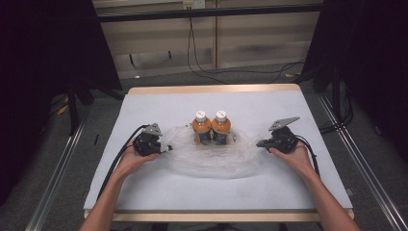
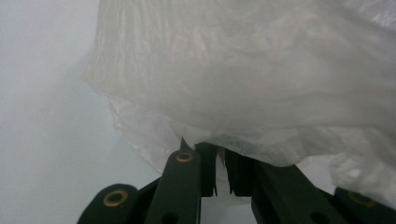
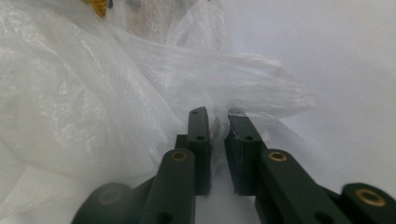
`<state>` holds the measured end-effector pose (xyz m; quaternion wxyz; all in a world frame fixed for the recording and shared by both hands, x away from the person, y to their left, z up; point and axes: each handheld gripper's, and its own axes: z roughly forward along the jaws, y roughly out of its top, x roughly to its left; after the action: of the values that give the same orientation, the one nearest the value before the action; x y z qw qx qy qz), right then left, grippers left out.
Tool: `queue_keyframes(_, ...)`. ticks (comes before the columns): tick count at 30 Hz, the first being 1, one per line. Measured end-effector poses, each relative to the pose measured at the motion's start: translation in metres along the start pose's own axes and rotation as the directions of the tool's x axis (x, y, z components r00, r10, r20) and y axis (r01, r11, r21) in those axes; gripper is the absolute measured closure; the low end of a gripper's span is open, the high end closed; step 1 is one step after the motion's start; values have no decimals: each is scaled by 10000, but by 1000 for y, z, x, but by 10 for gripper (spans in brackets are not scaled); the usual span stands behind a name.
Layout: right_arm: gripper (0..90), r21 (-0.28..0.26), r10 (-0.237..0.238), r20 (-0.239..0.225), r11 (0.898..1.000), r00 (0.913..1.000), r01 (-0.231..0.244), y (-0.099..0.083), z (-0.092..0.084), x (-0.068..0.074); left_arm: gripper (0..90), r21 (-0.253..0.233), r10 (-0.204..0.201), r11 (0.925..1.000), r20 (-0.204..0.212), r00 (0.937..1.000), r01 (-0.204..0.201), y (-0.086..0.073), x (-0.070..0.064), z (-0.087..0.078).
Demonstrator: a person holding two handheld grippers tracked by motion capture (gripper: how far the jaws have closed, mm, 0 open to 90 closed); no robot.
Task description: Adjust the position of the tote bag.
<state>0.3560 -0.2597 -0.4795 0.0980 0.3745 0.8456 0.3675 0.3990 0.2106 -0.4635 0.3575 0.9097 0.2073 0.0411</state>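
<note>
You have 2 orange bottles [image 1: 211,127] with white caps standing upright, touching side by side, near the middle of the pale table [image 1: 144,192]. A clear plastic bag [image 1: 211,159] lies slumped around their bases, spread wide to both sides and toward you, so the bottles stand bare above the waist.

Your left gripper [image 1: 166,147] sits at the bag's left edge. In the left gripper view its jaws stand a narrow slit apart, with the film [image 2: 261,93] draped over their tips; the pads do not look pressed on it, though the plastic hides the very ends. Your right gripper [image 1: 262,143] sits at the bag's right edge. In the right gripper view its jaws also show a small gap, with a fold of bag [image 3: 243,88] bunched just ahead of and between the tips, not visibly pinched.

By my reading, the bottles are already inside the bag's footprint, and the bag's sides are down, not gathered. What is left is either lifting both edges up around the bottles or drawing your hands away; I cannot tell which.
</note>
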Motion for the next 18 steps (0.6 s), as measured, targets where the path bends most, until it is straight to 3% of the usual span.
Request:
queue_keyframes(3,711,-333,249,-51,9991,9997,-250,0,-3,-2,695,-235,-177,9996,29,9998,178,0,-2,-1)
queue_keyframes(6,612,-573,477,-50,9972,9988,-479,0,-6,0,578,-428,-262,9987,96,9996,266,0,-3,-4)
queue_keyframes(11,492,-887,658,132,9940,9977,-644,1,-14,1,438,-792,-483,9957,10,9988,482,-1,-7,-16)
queue_keyframes(12,441,-1092,801,295,9911,9964,-764,1,-20,0,407,-1154,-617,9914,-40,9981,608,-4,-8,-25)
queue_keyframes(14,413,-1291,854,336,9884,9958,-804,1,-27,-1,375,-1319,-683,9892,-280,9973,640,-8,-9,-35)
queue_keyframes(16,388,-1477,814,388,9862,9959,-749,1,-33,1,346,-1737,-1040,9796,-98,9945,1007,-13,-8,-45)
queue_keyframes(18,371,-1629,748,549,9845,9957,-650,2,-40,5,342,-2137,-1017,9725,-326,9943,925,-12,-7,-59)
